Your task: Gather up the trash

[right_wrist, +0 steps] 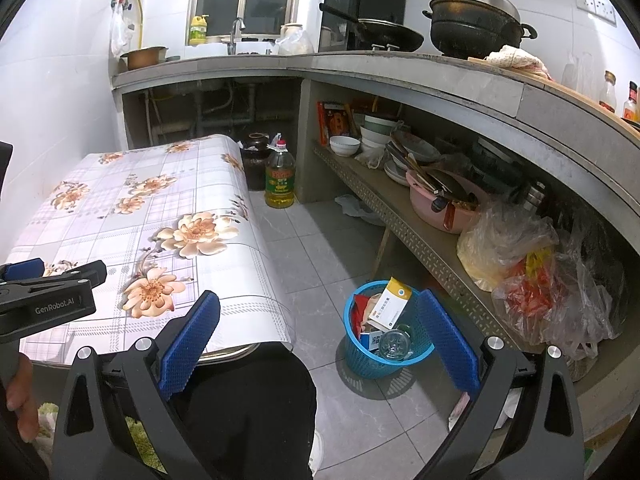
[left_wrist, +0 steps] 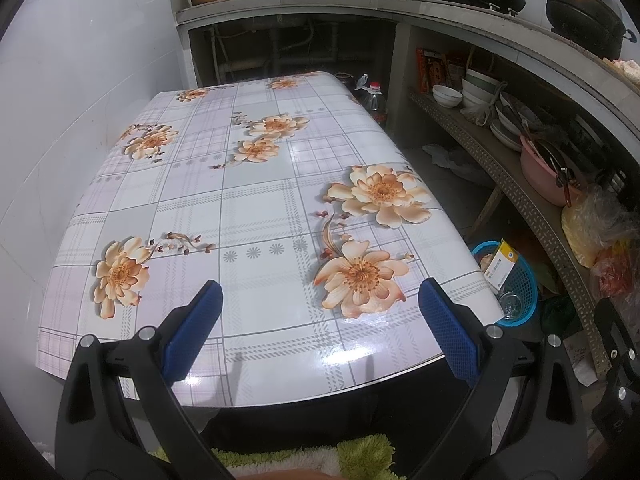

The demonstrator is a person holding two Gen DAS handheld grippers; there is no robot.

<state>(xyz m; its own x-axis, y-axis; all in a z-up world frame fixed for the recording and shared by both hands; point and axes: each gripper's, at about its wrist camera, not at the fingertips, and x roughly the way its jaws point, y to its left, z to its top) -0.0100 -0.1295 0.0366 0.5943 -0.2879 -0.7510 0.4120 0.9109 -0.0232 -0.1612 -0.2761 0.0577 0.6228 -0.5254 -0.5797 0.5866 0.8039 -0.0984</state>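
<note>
a: state of each claw?
b: left claw (left_wrist: 320, 320) wide, empty, above the table (left_wrist: 248, 200). right claw (right_wrist: 320, 334) wide, empty.
a: trash location?
b: in the blue basket (right_wrist: 360, 356) on the floor, beside the table.

Both the left gripper (left_wrist: 320, 320) and right gripper (right_wrist: 320, 332) have black frames, silver screws and blue textured pads (right_wrist: 188, 344); the left reads "GenRobot.AI". The person wears dark trousers (right_wrist: 248, 412), probably black.
</note>
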